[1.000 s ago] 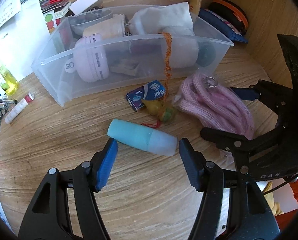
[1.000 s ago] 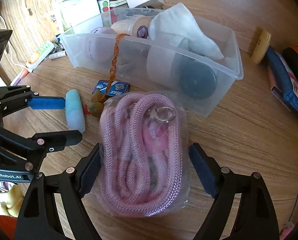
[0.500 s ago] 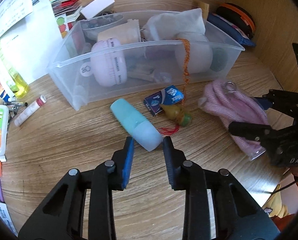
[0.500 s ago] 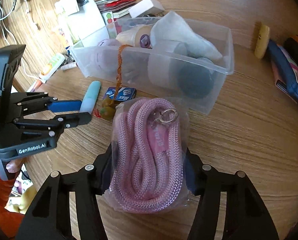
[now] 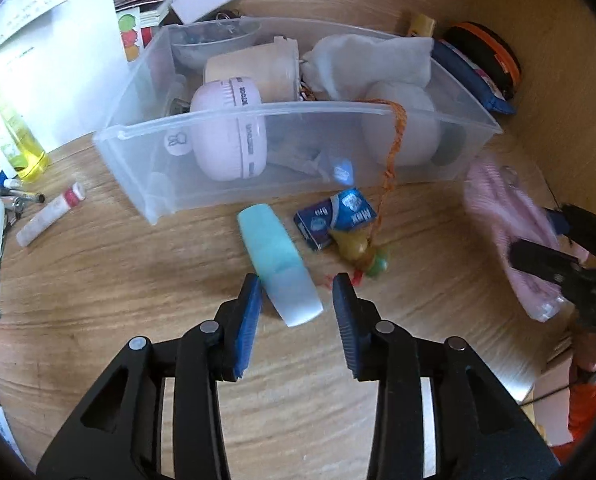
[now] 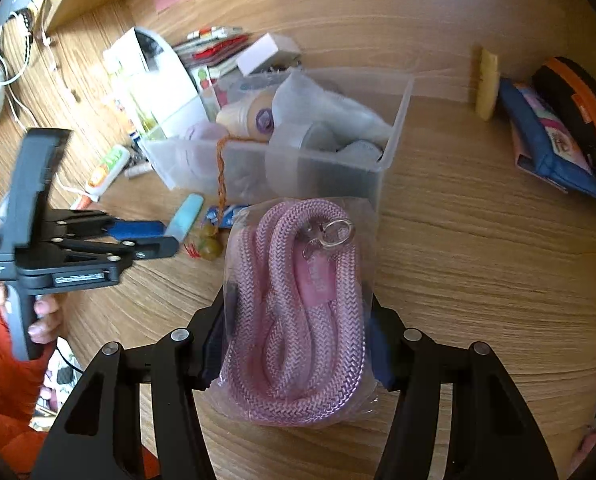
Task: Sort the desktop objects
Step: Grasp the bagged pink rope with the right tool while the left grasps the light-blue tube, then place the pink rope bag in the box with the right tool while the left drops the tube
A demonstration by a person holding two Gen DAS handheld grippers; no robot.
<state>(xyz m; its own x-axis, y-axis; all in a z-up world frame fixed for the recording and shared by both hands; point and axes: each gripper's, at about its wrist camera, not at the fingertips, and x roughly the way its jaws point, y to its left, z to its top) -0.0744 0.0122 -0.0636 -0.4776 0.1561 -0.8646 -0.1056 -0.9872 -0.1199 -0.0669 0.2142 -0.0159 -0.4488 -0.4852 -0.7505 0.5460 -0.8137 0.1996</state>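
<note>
A teal tube (image 5: 274, 252) with a pale cap lies on the wooden desk in front of a clear plastic bin (image 5: 298, 110) full of items. My left gripper (image 5: 298, 304) has its jaws opening. The tube's pale end sits between them, against the left pad and clear of the right one. My right gripper (image 6: 298, 320) is shut on a bagged pink rope (image 6: 294, 300) and holds it above the desk, right of the bin (image 6: 397, 120). The left wrist view shows that rope (image 5: 505, 208) blurred at the right edge. In the right wrist view, the left gripper (image 6: 168, 237) is by the tube (image 6: 186, 212).
A small blue box (image 5: 337, 216) and a gourd charm (image 5: 357, 244) on an orange cord lie by the tube. Tubes, pens, a yellow bottle (image 5: 26, 148) and papers crowd the left. A blue pouch (image 6: 549, 144) and an orange-rimmed case (image 6: 581, 104) lean on the right wall.
The right jaws closed on the bagged rope and raised it off the desk. The left jaws narrowed, then widened a little, and the tube has swung end-on between them.
</note>
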